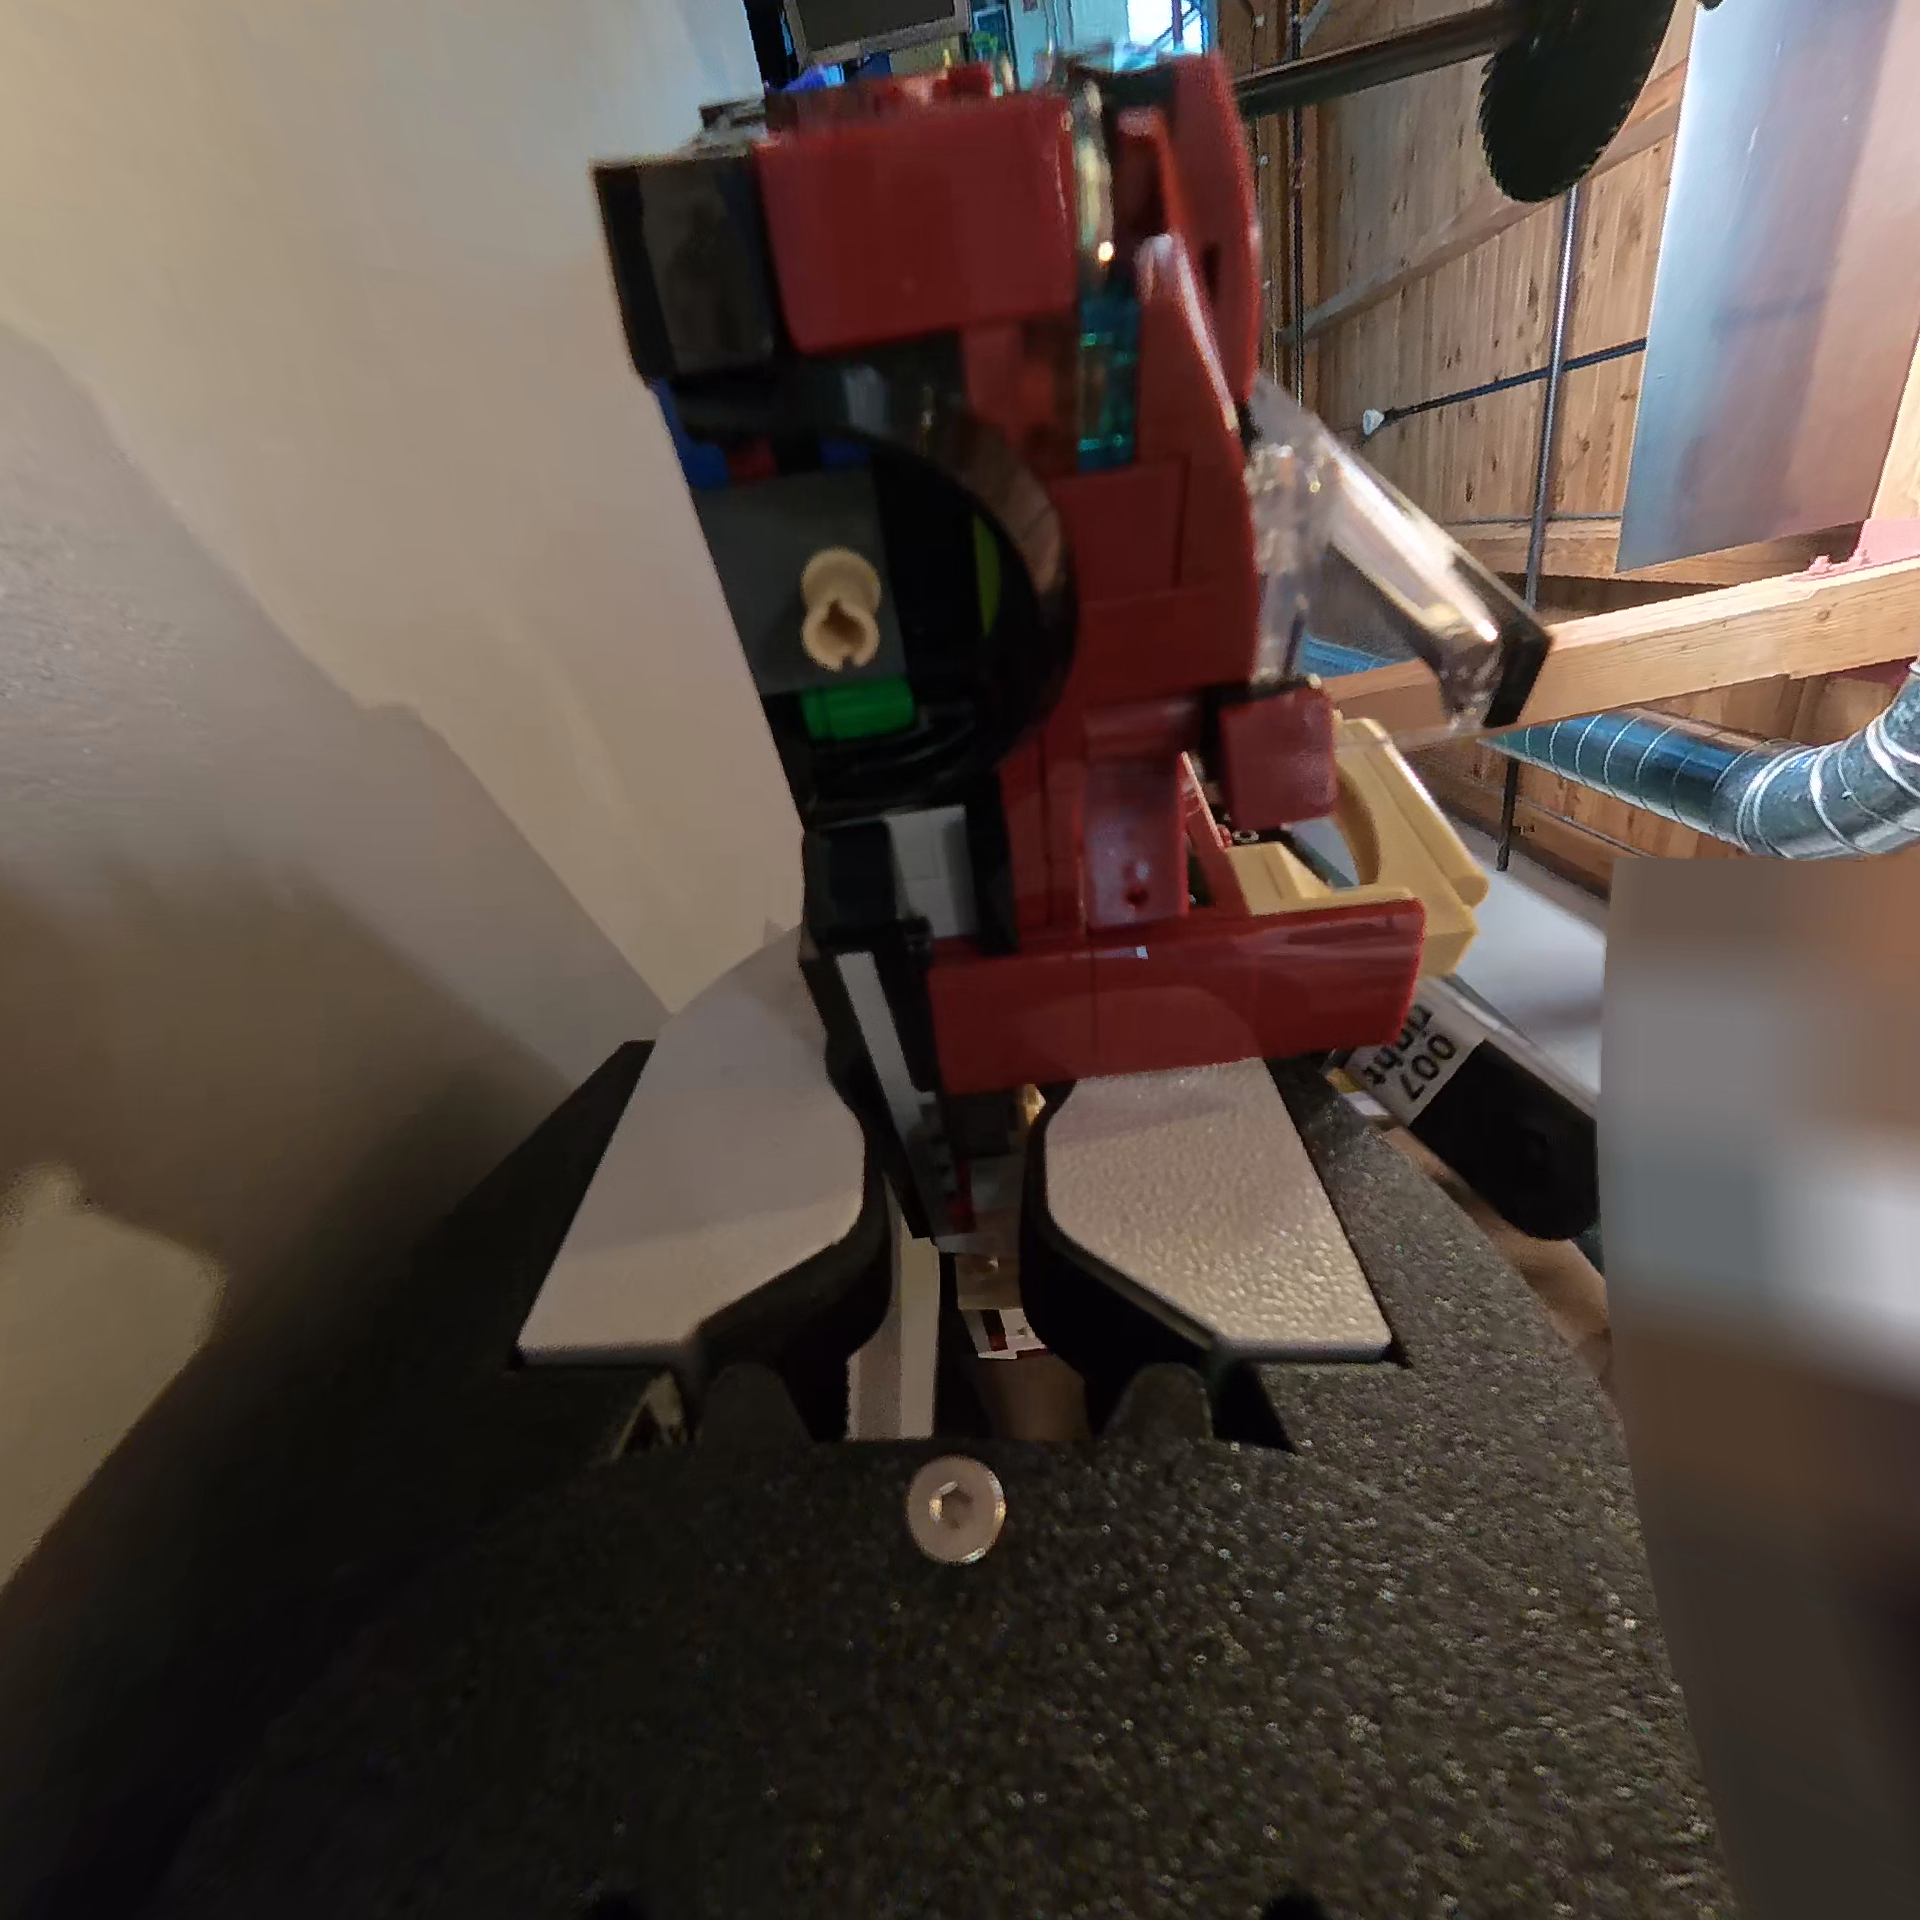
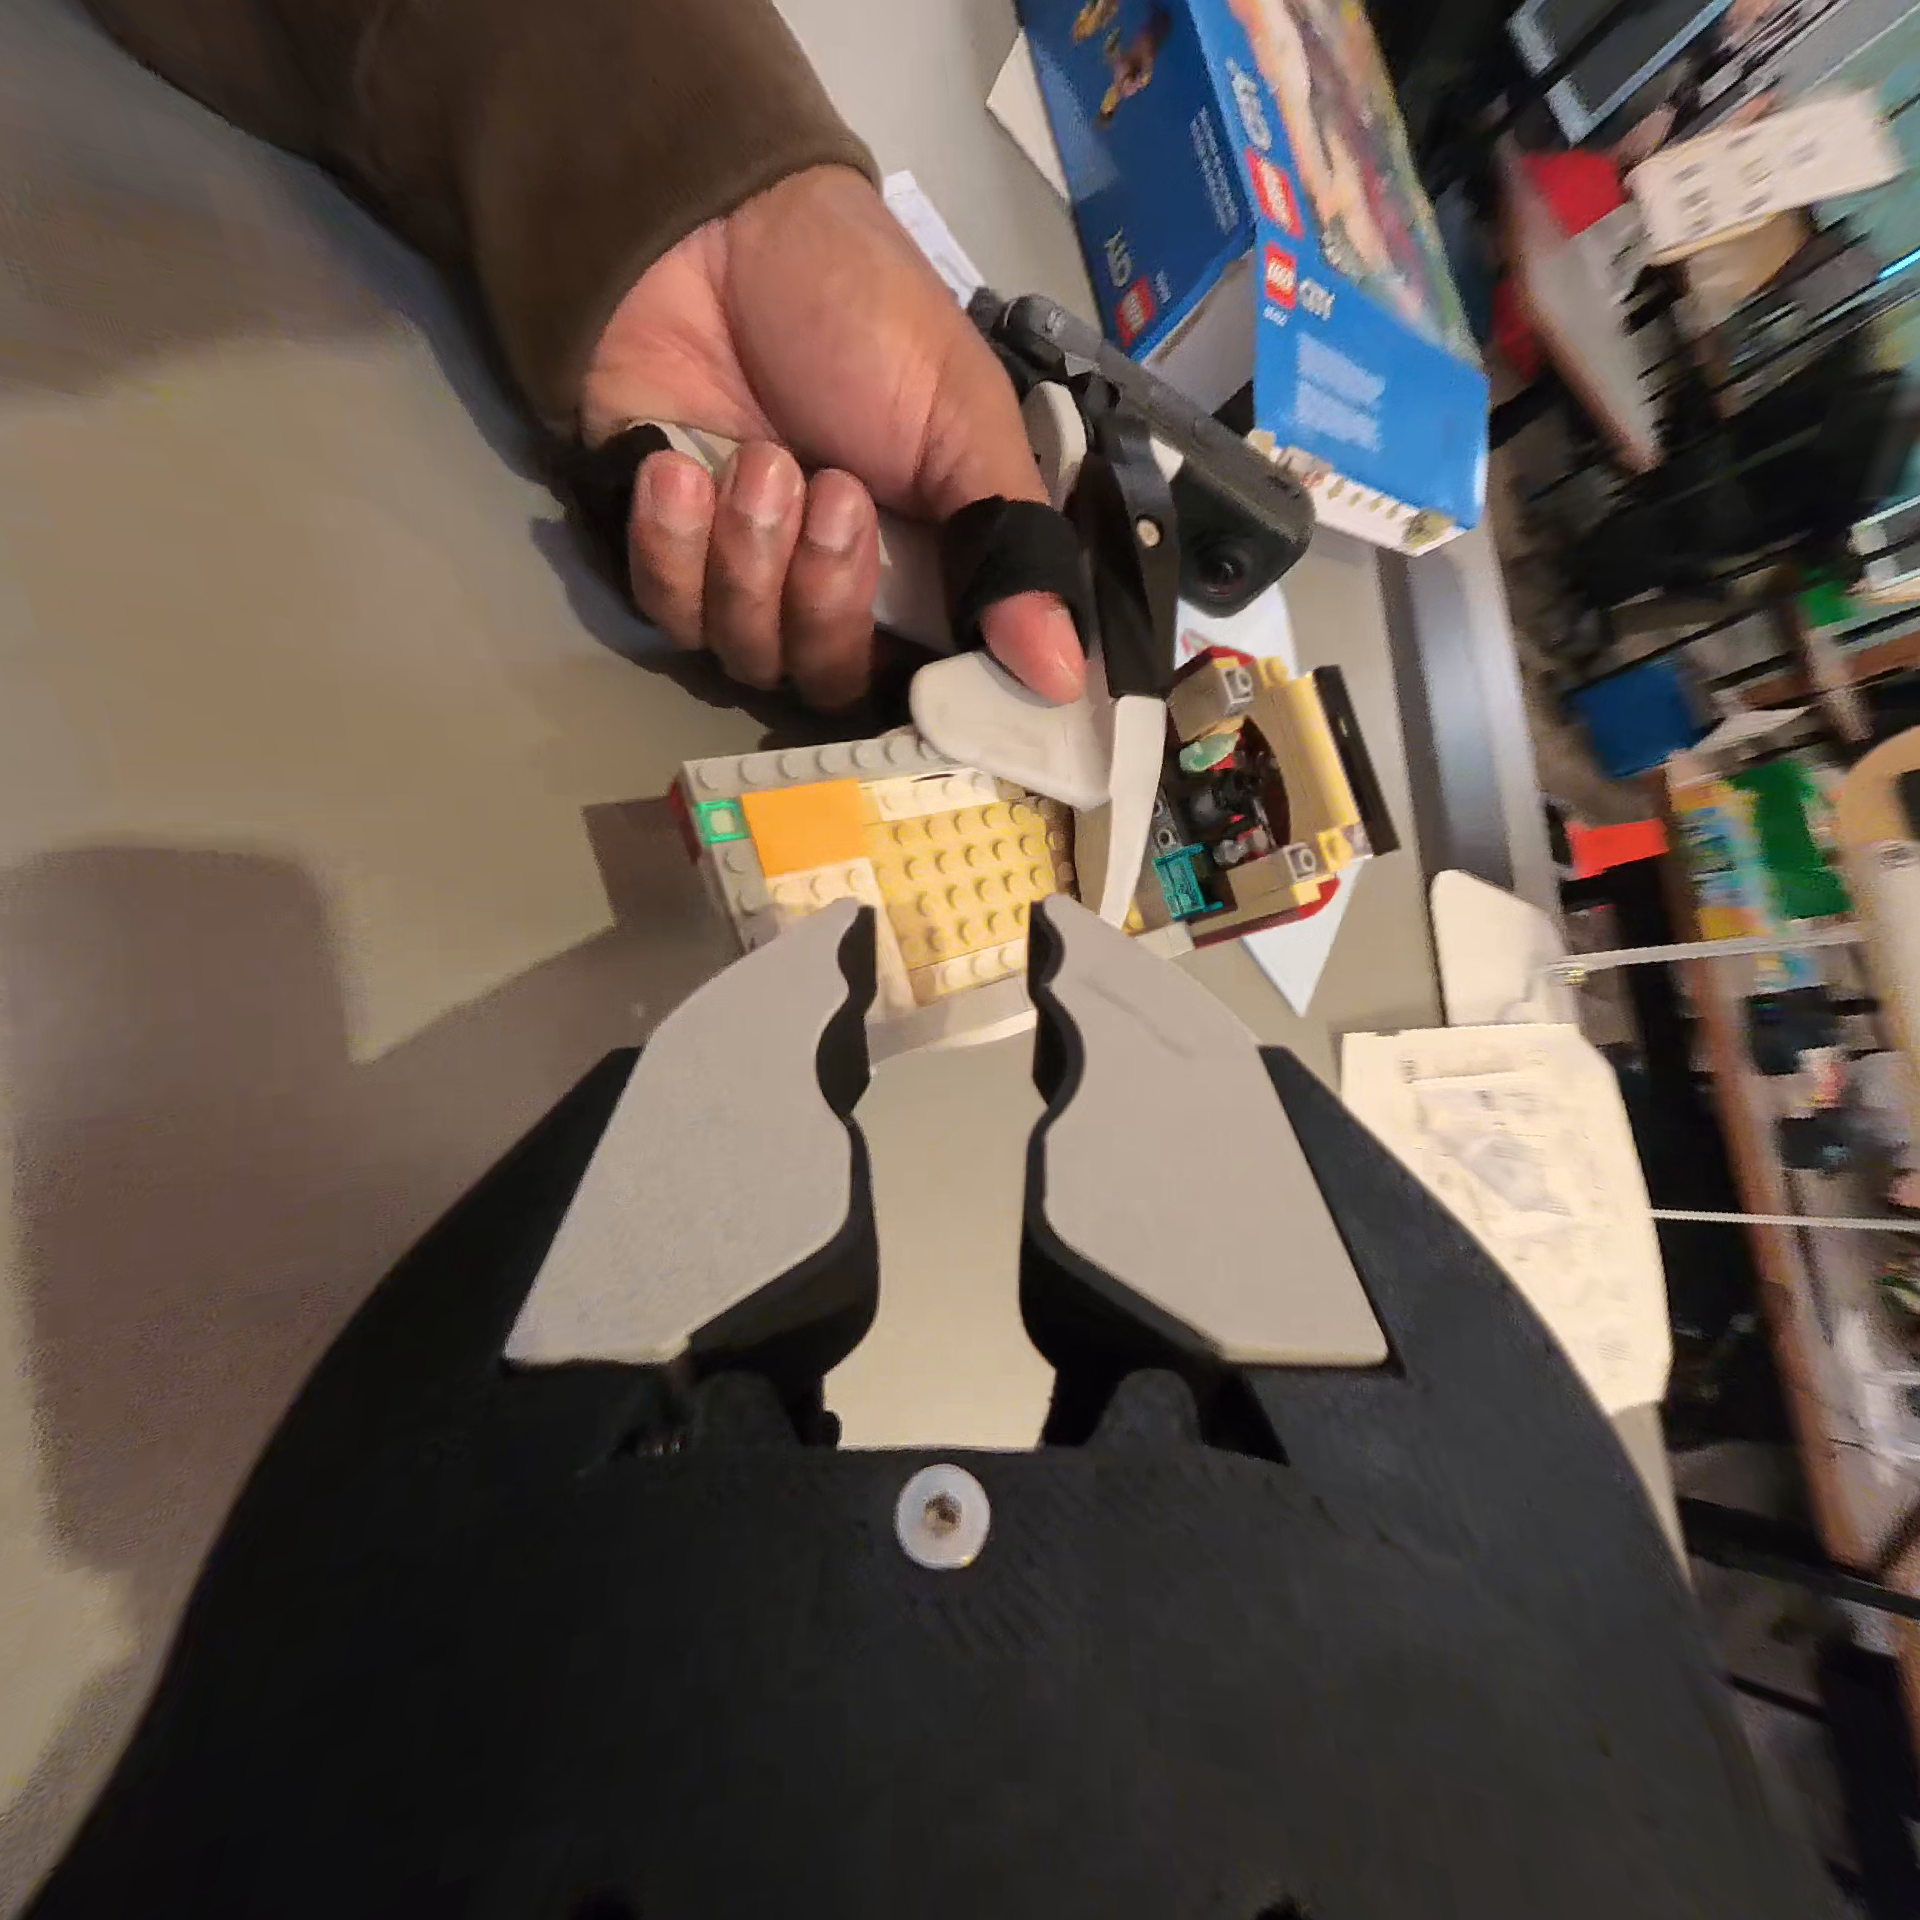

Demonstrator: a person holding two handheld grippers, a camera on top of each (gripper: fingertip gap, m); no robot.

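A: What is around the right gripper (image 2: 948,935), starting close?

B: Its two grey fingers (image 2: 727,1122) stand apart, and only bare grey table (image 2: 208,727) shows between them. To the left the table is open. To the right lies a printed paper sheet (image 2: 1496,1184), near the table's edge.

A: And just past the fingertips?

B: A brick-built vehicle (image 2: 935,862) lies there, its studded tan and yellow plates facing up, with one orange tile. Whether the tips touch it, I cannot tell. On its far right end is an open cabin; inside are small dark parts and a teal piece, too small to name.

A: Who holds the vehicle?

B: The left gripper (image 2: 1101,790), held by a hand (image 2: 790,416) in a brown sleeve. Its white fingers pinch the vehicle from both sides. In the left wrist view the dark red body (image 1: 1091,582) rises right in front of the fingers (image 1: 1195,1195), with a white wall on the left.

A: Further away?

B: A blue toy box (image 2: 1299,260) stands behind the hand, and blurred shelves on the far right.
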